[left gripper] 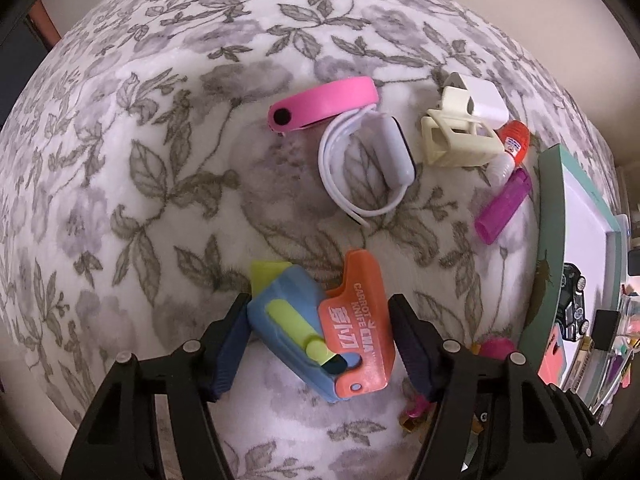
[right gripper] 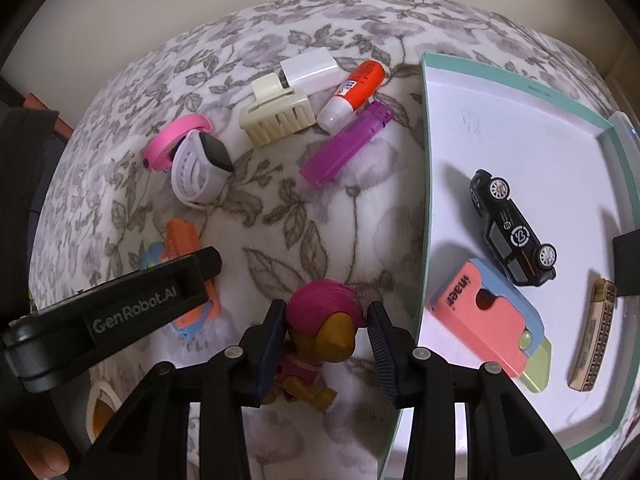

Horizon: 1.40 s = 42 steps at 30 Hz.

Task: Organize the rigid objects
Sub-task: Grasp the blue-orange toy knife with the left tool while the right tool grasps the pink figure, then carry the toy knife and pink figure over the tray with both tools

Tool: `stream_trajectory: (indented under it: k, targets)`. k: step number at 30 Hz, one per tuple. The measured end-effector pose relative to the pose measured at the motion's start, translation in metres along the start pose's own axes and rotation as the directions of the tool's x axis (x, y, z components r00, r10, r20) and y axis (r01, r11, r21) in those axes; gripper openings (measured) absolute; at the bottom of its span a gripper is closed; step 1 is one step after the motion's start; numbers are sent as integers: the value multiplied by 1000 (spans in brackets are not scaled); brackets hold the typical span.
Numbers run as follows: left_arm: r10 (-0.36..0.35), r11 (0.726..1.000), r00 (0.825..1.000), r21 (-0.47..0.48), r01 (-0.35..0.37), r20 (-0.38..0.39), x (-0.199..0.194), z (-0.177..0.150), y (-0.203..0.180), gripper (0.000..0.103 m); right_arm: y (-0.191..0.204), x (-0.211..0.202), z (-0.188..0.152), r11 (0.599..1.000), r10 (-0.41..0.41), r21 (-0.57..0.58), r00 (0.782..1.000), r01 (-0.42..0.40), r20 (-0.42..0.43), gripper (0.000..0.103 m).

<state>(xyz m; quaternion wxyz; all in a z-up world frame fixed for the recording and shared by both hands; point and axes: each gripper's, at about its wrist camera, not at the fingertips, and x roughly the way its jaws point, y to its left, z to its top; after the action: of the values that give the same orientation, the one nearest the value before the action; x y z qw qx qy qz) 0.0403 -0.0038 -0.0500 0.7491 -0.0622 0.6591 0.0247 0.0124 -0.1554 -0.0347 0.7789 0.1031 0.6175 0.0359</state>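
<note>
My left gripper [left gripper: 318, 320] points down at the flowered blanket and is shut on an orange and blue carrot-knife toy [left gripper: 320, 328]; both pads press its sides. From the right wrist view that gripper [right gripper: 120, 312] shows as a black bar over the same toy [right gripper: 184, 240]. My right gripper [right gripper: 327, 312] is shut on a pink-haired pup figure [right gripper: 324, 320], held by the head just left of the teal-rimmed white box [right gripper: 520, 120]. Inside the box lie a black toy car [right gripper: 508, 224], a pink and blue carrot knife [right gripper: 488, 320] and a beige harmonica-like bar [right gripper: 592, 344].
Loose on the blanket beyond the grippers: a pink band [left gripper: 320, 100], a white watch with coiled cable [left gripper: 380, 160], a cream hair claw [left gripper: 452, 136], a white charger block [left gripper: 484, 100], an orange glue stick [left gripper: 512, 144], a purple lighter [left gripper: 504, 208]. The box wall [left gripper: 552, 240] stands at the right.
</note>
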Motion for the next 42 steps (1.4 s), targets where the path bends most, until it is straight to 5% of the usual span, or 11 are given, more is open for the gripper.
stream_trajectory:
  k: [14,22,32,42]
  targets:
    - [-25,999,991,33,21,132,-58,-11,-18,70,-17,-35,3,998,24,57,996,-29,83,44]
    - [-73,996,961,63,58,266,-92,2,-20,70,-27,-82,13,995,5,96,976,-26,219,44]
    - [-126,988,925,125,86,359,-118,6,-44,70,-77,-126,22,976,-64,220,945,-8,319,44]
    - [-137,978,928,196,72,346,-107,2,-95,70,-153,-124,31,934,-120,358,947,7,297,44]
